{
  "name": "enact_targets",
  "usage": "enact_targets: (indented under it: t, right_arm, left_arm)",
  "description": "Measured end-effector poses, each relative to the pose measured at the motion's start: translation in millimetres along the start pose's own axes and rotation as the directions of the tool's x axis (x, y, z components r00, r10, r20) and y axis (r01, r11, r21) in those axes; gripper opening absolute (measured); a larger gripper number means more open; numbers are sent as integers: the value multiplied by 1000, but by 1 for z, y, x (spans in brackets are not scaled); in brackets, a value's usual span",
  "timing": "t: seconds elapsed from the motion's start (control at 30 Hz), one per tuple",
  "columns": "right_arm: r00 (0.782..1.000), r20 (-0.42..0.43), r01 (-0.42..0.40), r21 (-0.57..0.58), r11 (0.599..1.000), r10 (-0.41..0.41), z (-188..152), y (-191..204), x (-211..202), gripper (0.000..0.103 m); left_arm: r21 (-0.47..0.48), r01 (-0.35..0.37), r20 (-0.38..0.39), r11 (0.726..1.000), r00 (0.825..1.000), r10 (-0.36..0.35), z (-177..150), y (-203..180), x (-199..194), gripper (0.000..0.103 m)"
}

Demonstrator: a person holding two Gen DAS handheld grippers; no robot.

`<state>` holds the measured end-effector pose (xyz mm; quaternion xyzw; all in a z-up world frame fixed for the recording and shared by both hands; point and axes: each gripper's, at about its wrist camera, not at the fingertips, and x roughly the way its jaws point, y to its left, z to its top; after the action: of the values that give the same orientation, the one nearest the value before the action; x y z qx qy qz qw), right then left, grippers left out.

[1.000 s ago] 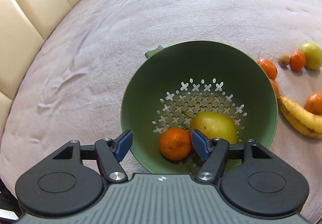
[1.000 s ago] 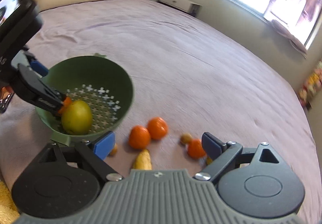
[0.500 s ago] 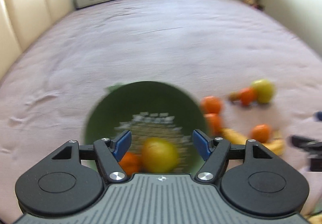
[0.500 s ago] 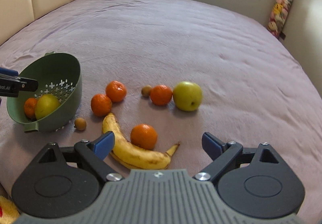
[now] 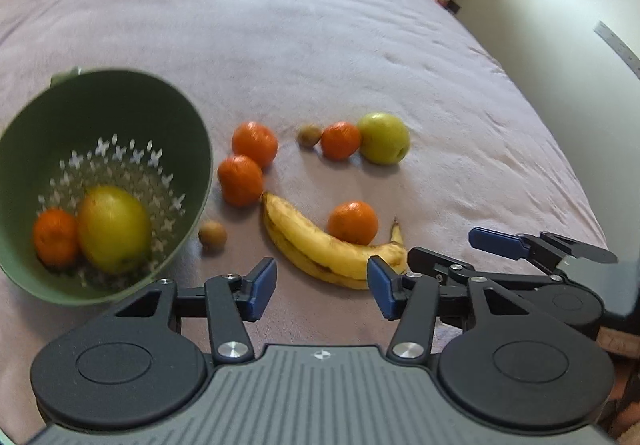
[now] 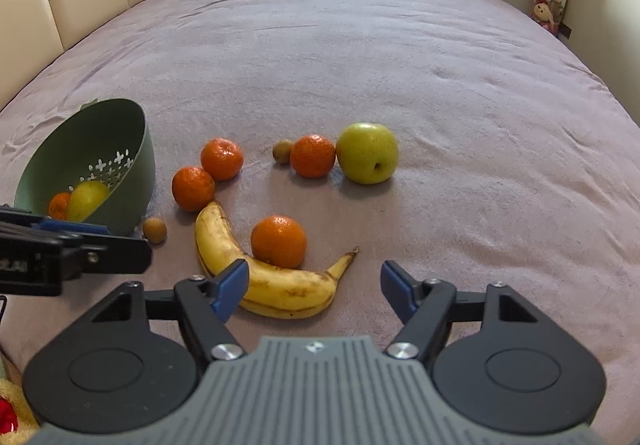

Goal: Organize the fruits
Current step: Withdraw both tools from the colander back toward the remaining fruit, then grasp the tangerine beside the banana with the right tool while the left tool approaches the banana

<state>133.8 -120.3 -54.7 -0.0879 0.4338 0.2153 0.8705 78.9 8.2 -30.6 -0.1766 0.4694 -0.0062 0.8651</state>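
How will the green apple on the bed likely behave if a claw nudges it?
The green apple looks round and smooth, so it will probably roll. The soft blanket may slow it. The tangerine touching it would likely shift too.

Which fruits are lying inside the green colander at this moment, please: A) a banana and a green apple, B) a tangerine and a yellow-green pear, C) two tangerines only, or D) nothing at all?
B: the green colander holds a tangerine beside a yellow-green pear, while the banana and green apple lie outside on the bedspread.
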Motion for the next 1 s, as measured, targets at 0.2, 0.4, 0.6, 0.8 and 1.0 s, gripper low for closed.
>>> enact_targets:
  t: [0.2,0.4,0.6,0.8,1.0]
  right_arm:
    - [999,-45,15,-4,1000,-15,-3,-2,18,55]
    - [998,-47,38,61,997,-36,3,-14,30,54]
    - [998,-54,44,11,999,-43,4,-7,45,54]
    - [996,-75,54,67,996,-49,5,-19,59,53]
    - [995,-75,71,58,996,-67,5,-17,67,57]
  left_arm:
    - [-101,-9,-55,995,998,3,-5,14,19,57]
    - [-224,0,-65,975,998,-15,-5,26,40,57]
    - [-318,24,-69,948,996,-49,-1,35,55,58]
    - [-362,46,-89,931,993,-83,-1,39,66,60]
    - [-396,56,-91,916,991,-100,0,43,74,64]
